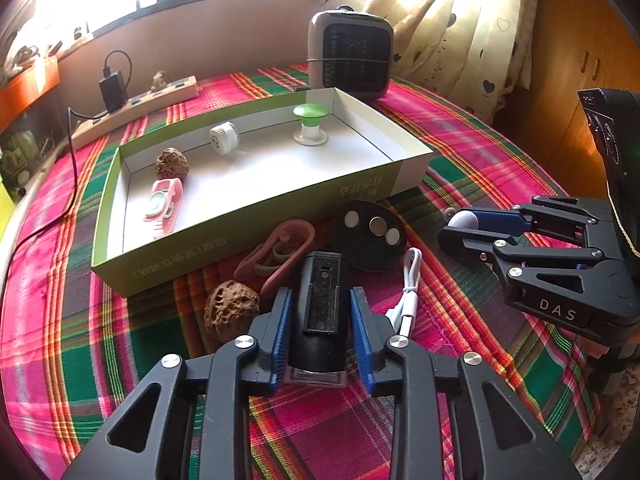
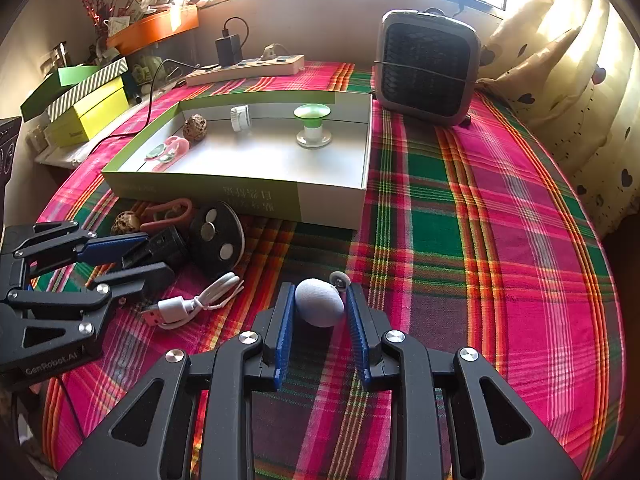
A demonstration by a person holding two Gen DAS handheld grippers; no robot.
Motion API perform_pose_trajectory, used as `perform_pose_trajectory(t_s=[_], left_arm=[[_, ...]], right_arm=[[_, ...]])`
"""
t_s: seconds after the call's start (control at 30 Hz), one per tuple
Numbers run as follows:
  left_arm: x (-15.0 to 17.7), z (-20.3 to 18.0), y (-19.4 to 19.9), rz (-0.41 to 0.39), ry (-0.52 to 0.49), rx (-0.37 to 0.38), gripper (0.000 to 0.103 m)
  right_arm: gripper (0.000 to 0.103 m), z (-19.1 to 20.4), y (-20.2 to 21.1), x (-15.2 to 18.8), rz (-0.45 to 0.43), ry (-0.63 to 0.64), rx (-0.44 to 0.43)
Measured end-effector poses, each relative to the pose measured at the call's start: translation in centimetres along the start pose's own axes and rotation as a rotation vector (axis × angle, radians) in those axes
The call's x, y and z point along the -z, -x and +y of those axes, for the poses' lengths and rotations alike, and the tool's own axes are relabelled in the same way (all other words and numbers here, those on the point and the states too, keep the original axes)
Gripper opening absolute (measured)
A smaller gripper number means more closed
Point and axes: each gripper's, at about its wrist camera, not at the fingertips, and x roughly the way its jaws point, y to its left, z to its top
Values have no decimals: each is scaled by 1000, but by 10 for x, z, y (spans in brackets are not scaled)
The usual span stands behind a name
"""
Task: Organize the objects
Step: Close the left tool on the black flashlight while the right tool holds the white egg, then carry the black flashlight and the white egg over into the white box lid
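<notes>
My left gripper [image 1: 320, 294] is shut on a black cylindrical device [image 1: 322, 300] that lies on the plaid cloth, one blue pad on each side of it. My right gripper [image 2: 320, 288] is shut on a pale egg-shaped ball [image 2: 319, 303], with a small wheel [image 2: 340, 280] just beyond it. A green-and-white open box [image 1: 248, 216] holds a walnut [image 1: 172, 164], a pink watch [image 1: 164, 206], a white round cap [image 1: 224, 138] and a green knob [image 1: 310, 124]. In front of the box lie another walnut [image 1: 230, 310], a reddish clip [image 1: 280, 252], a black disc [image 1: 368, 252] and a white USB cable [image 1: 408, 292].
A small heater [image 2: 428, 66] stands behind the box at the right. A power strip [image 2: 244, 70] with a charger lies along the back wall. Stacked boxes [image 2: 84, 108] sit off the table's left side. Curtains [image 2: 560, 80] hang at the right edge.
</notes>
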Motion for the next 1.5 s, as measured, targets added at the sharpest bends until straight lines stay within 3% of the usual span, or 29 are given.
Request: perform_pose_trajectory(t_s=[1.5], left_arm=[[-5,2,18,-39,14,6,25]], right_arm=[[24,2,12,-9,-41,12,-16]])
